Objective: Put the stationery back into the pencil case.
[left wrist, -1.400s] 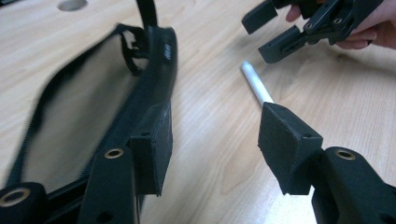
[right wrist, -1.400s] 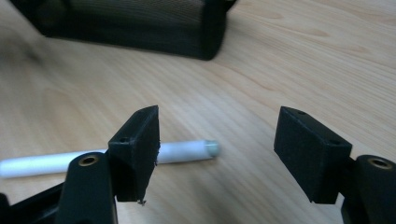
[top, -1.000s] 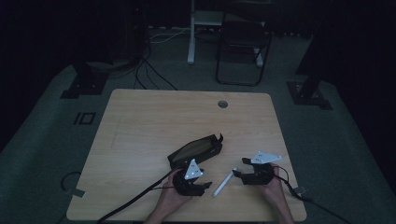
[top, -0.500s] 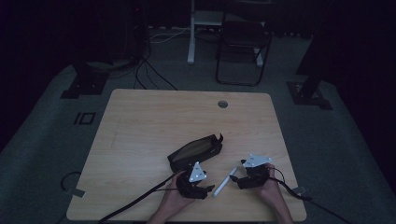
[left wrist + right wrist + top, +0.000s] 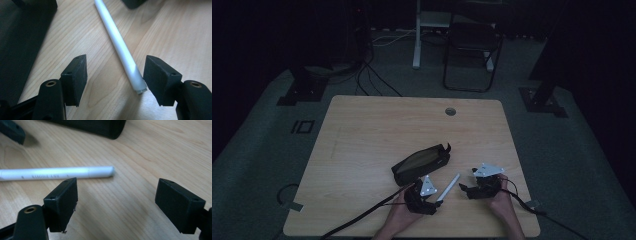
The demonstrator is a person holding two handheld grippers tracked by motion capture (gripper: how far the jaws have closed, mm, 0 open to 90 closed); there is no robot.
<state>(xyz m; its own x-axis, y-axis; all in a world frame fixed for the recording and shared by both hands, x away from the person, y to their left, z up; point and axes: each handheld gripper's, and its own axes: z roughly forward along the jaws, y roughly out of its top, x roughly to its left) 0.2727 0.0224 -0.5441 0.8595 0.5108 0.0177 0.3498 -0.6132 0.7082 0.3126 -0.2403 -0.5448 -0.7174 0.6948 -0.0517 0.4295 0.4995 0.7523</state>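
The pen (image 5: pixel 448 186) lies loose on the table (image 5: pixel 362 145), and we judge the main risk to be that it rolls or skids away: it is round and smooth, and one pad of our left tongs (image 5: pixel 432 204) sits just beside its blunt end, so a nudge from that side before the other pad arrives would push it off line. A second risk is that it swings against the dark pouch (image 5: pixel 421 164) lying just beyond it. Both tongs are released, with nothing clamped in either. The jaws of our left tongs have just been opening further, with the pen's near end lying between them, close to one pad and well clear of the other. The jaws of our right tongs (image 5: pixel 465 189) have just sprung wide, and nothing lies between them; the pen's other tip rests on the wood just past one pad. So the pen stretches slantwise between our two tools, flat on the near part of the table.
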